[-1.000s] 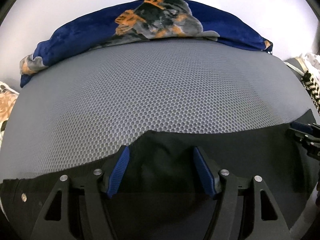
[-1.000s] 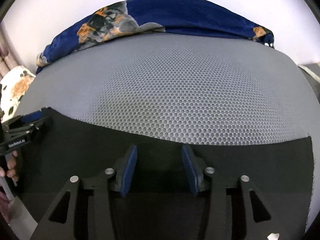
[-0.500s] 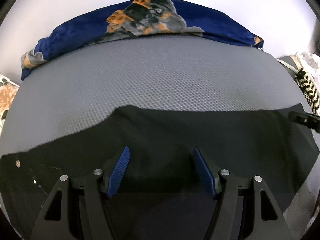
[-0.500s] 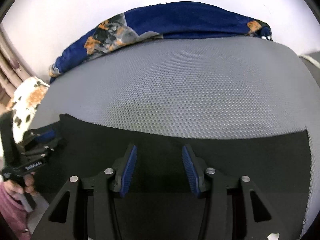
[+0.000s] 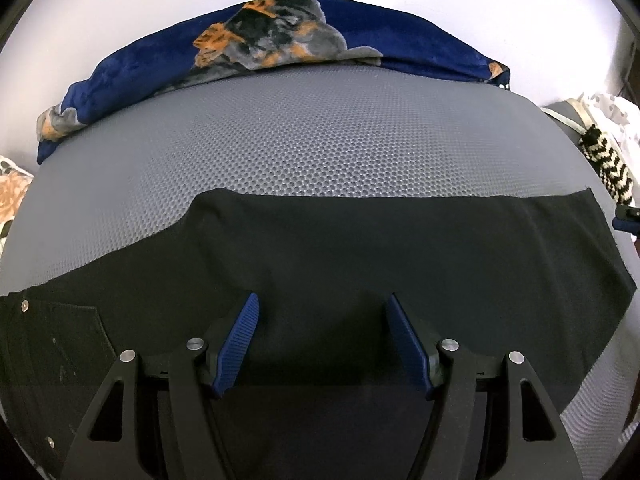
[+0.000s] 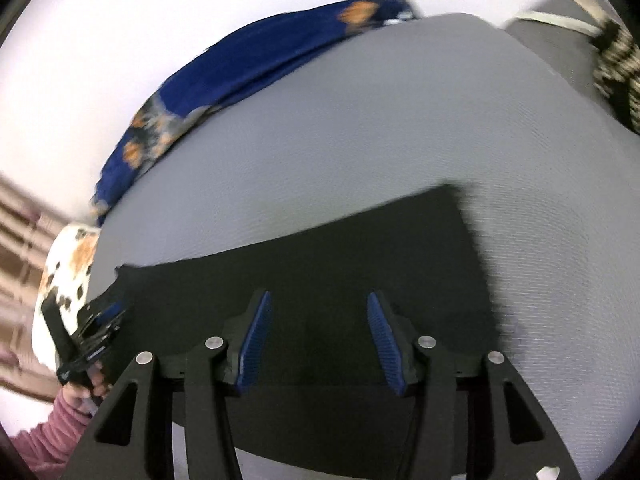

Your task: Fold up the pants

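Note:
Black pants (image 5: 360, 264) lie flat across a grey mesh mattress (image 5: 320, 140), with a pocket and rivets at the left end. My left gripper (image 5: 322, 316) hovers over the middle of them, open, with nothing between its blue pads. In the blurred, tilted right wrist view the pants (image 6: 340, 264) end in a straight hem at the right. My right gripper (image 6: 318, 312) is over that end; its jaws are opening and the pads press on nothing. A hand in a pink sleeve holds the left gripper (image 6: 96, 332) at the left edge of that view. The right gripper (image 5: 624, 216) shows as a sliver.
A blue blanket (image 5: 280, 40) with an orange and grey print lies along the mattress's far edge against a white wall. A black-and-white zigzag cloth (image 5: 608, 160) sits at the right, a floral pillow (image 6: 68, 264) at the left.
The right wrist view has swung right and rolled, so the hem end sits nearer the middle. In the left view more of the pants shows, their far edge higher. Right jaws stand slightly wider.

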`<state>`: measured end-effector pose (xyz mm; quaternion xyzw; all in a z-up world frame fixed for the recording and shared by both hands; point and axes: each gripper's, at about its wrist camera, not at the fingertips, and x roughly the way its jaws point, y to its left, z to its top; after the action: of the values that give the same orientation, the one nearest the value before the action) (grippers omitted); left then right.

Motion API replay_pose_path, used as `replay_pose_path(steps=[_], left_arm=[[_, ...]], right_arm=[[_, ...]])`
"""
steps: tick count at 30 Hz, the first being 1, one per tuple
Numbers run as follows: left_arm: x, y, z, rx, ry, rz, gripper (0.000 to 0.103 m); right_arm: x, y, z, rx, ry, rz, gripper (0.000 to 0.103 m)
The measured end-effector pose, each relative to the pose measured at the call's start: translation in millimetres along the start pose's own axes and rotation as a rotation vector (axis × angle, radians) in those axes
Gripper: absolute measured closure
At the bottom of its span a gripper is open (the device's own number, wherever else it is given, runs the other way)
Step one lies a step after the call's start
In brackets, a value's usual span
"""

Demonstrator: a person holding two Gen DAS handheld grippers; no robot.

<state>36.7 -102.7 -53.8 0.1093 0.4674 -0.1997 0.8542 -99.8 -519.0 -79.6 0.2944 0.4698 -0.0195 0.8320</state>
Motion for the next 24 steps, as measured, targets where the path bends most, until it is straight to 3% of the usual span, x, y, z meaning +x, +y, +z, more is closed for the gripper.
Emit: replay_pose_path(steps=[7,14,18,24], left_arm=[[-8.7,-20.5,-4.4,0.049,-0.003,-0.012,0.036],[-13.1,-74.8,-12.6,0.179,-0.003,-0.073,0.036],[-6.4,-108.1,-12.5,0.246,0.008,-0.093,0.036],[10.6,-132.7,-16.9,0.281,0.047,-0.057,0.036]], right_arm=[[-13.0,-46.9,0.1,0.053,-0.005,-0.028,0.054],[-11.2,-83.2,5.6,0.099,0.02,-0.016,0.055],[-8.1,-98.5,6.8,0.11,0.04,0.026,0.057],[-7.0,-108.6,7.6,0.073,0.075,0.131,0.058]])
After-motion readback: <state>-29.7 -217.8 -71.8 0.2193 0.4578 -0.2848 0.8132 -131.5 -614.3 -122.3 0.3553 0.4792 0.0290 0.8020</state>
